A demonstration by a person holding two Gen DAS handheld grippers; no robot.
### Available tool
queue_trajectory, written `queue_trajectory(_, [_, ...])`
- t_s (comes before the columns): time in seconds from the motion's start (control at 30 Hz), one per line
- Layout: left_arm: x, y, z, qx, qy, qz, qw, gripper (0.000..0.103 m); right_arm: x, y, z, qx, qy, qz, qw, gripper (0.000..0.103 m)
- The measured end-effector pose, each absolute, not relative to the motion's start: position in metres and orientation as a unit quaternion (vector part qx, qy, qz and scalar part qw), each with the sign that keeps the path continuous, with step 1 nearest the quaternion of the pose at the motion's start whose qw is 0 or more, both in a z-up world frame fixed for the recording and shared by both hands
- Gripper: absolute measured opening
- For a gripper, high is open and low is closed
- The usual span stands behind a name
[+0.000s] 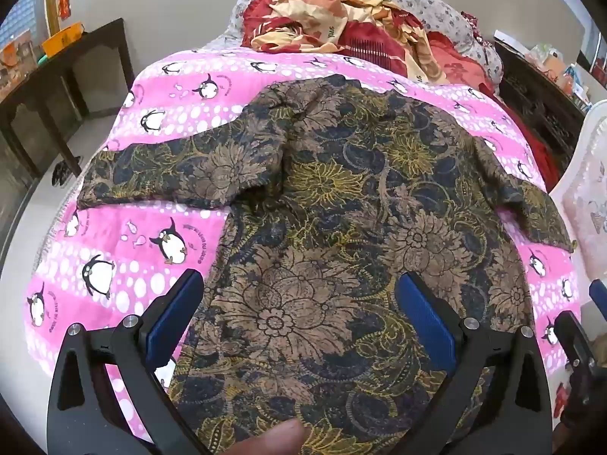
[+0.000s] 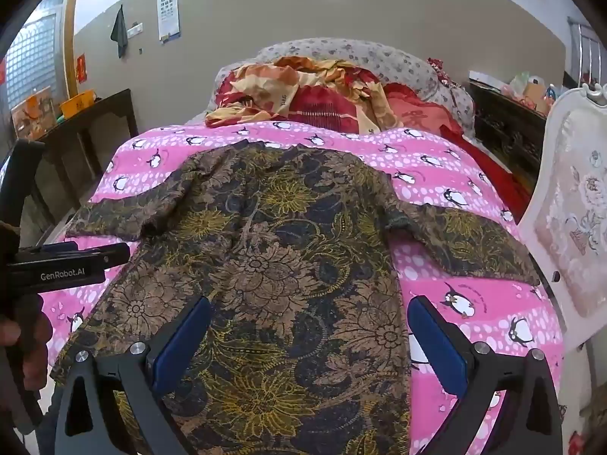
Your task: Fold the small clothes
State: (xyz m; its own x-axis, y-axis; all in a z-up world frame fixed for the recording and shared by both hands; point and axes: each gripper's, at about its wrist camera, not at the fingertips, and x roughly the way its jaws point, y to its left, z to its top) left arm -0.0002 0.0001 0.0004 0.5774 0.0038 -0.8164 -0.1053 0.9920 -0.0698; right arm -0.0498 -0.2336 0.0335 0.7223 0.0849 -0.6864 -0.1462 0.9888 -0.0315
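Note:
A brown, black and gold floral shirt point(image 1: 322, 208) lies spread flat, back up, on a pink penguin blanket point(image 1: 125, 235), both short sleeves stretched out sideways. It also shows in the right wrist view point(image 2: 273, 258). My left gripper point(image 1: 299, 311) is open and empty, held above the shirt's lower left part near the hem. My right gripper point(image 2: 309, 337) is open and empty above the shirt's lower right edge. The left gripper's body shows at the left edge of the right wrist view point(image 2: 68, 261).
The blanket point(image 2: 474, 295) covers a bed. A heap of red and yellow bedding point(image 1: 341, 26) and a floral pillow point(image 2: 341, 53) lie at the far end. A dark wooden table point(image 1: 57, 87) stands left, a dark cabinet point(image 1: 538, 98) and white padded chair point(image 2: 573, 220) right.

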Motion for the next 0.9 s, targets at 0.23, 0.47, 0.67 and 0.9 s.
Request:
queue_trajectory(0.23, [-0.009, -0.008, 0.005, -0.049, 0.448, 0.032, 0.892, 0.103, -0.049, -0.232, 0.033, -0.041, 0.367, 0.060, 0.927, 0.103])
queue_trajectory(0.47, [-0.017, 0.002, 0.005, -0.045, 0.441, 0.030, 0.896, 0.103, -0.044, -0.216, 0.031, -0.052, 0.384, 0.046, 0.921, 0.103])
queue_trajectory(0.67, [-0.039, 0.011, 0.006, -0.052, 0.437, 0.040, 0.897, 0.103, -0.057, -0.226, 0.029, -0.025, 0.382, 0.025, 0.923, 0.103])
queue_trajectory(0.9, [-0.062, 0.011, 0.014, -0.052, 0.428, 0.045, 0.901, 0.103, -0.074, -0.225, 0.037, -0.026, 0.366, 0.013, 0.930, 0.103])
